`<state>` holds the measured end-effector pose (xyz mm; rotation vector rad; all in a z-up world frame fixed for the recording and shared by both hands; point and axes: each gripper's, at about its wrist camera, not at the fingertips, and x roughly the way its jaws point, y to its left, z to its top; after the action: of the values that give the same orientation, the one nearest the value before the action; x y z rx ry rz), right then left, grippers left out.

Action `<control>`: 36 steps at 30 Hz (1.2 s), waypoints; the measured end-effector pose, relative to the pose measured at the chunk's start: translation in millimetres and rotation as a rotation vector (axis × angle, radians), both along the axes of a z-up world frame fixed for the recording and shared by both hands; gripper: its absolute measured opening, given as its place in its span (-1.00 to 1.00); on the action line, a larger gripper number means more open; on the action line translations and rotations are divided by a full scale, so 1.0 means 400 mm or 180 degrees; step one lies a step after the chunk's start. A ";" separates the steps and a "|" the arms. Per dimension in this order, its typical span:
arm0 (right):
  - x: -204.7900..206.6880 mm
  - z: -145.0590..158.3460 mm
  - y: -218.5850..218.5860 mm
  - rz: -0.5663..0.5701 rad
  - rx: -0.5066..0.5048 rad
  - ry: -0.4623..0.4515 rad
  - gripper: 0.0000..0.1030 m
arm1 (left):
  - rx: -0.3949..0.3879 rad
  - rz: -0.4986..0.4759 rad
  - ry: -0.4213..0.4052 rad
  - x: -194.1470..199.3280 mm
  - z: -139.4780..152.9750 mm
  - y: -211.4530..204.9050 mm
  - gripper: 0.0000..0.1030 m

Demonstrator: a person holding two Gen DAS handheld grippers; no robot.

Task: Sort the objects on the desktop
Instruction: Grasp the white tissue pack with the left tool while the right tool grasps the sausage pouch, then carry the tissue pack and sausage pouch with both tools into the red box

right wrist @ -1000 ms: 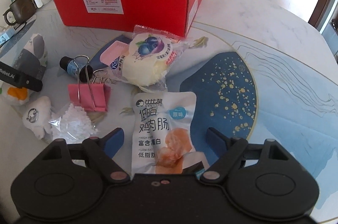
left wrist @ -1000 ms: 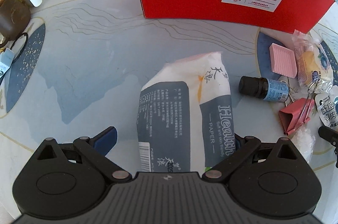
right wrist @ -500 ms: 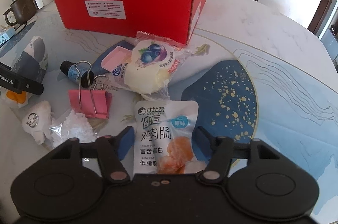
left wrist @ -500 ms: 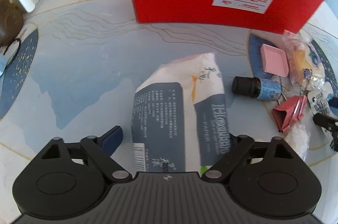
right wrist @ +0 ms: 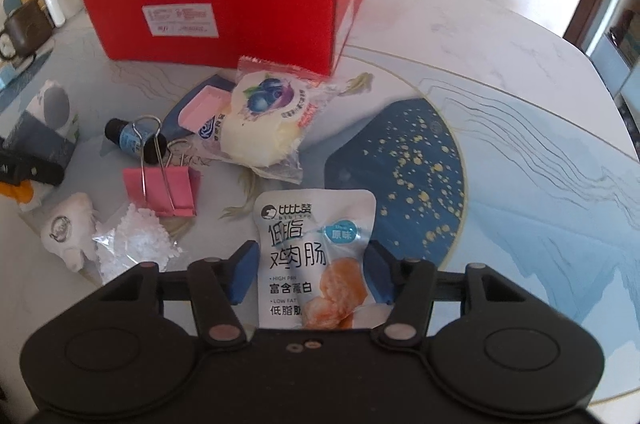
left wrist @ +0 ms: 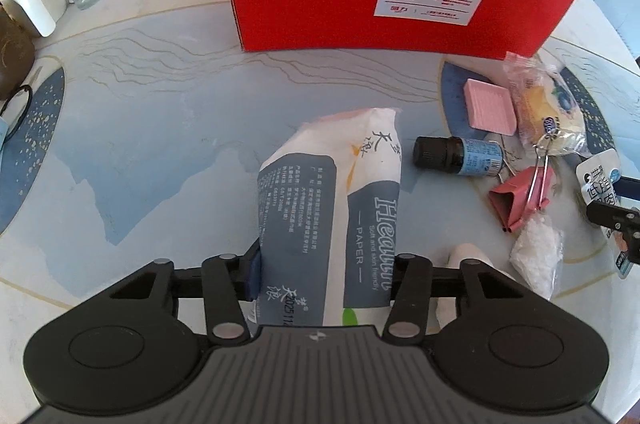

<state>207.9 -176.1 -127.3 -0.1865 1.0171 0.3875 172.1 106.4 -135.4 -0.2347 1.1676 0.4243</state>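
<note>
On the patterned table [left wrist: 168,152], the left gripper [left wrist: 324,264] is closing on the tissue pack [left wrist: 332,192], while the right gripper [right wrist: 310,272] pinches the snack pouch [right wrist: 312,248].

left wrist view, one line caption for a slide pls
Left gripper closing on a tissue pack in front of a red box.

Tissue pack's [left wrist: 328,208] near end behind the gripper housing; box label [left wrist: 428,2] print illegible.

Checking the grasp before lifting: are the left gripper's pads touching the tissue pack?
Touching. In the left wrist view the closing left gripper has both pads against the tissue pack, no gap showing on either side.
</note>
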 end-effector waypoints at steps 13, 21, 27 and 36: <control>-0.023 0.110 -0.040 -0.0289 0.0501 -0.0039 0.12 | -0.0089 -0.0177 -0.0227 -0.001 0.085 -0.024 -0.13; -0.010 0.197 -0.004 -0.0204 0.0641 -0.0117 0.12 | -0.0064 -0.0270 -0.0297 0.035 0.151 -0.036 -0.12; 0.018 0.241 0.023 -0.0238 0.0757 -0.0131 0.12 | -0.0081 -0.0327 -0.0431 0.071 0.201 -0.042 -0.12; 0.093 0.320 0.074 -0.0104 0.0889 -0.0230 0.12 | 0.0052 -0.0415 -0.0656 0.142 0.277 -0.025 -0.12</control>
<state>245.1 -146.6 0.8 0.0670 0.8835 0.4849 228.8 96.3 -24.7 -0.1823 0.9706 0.2877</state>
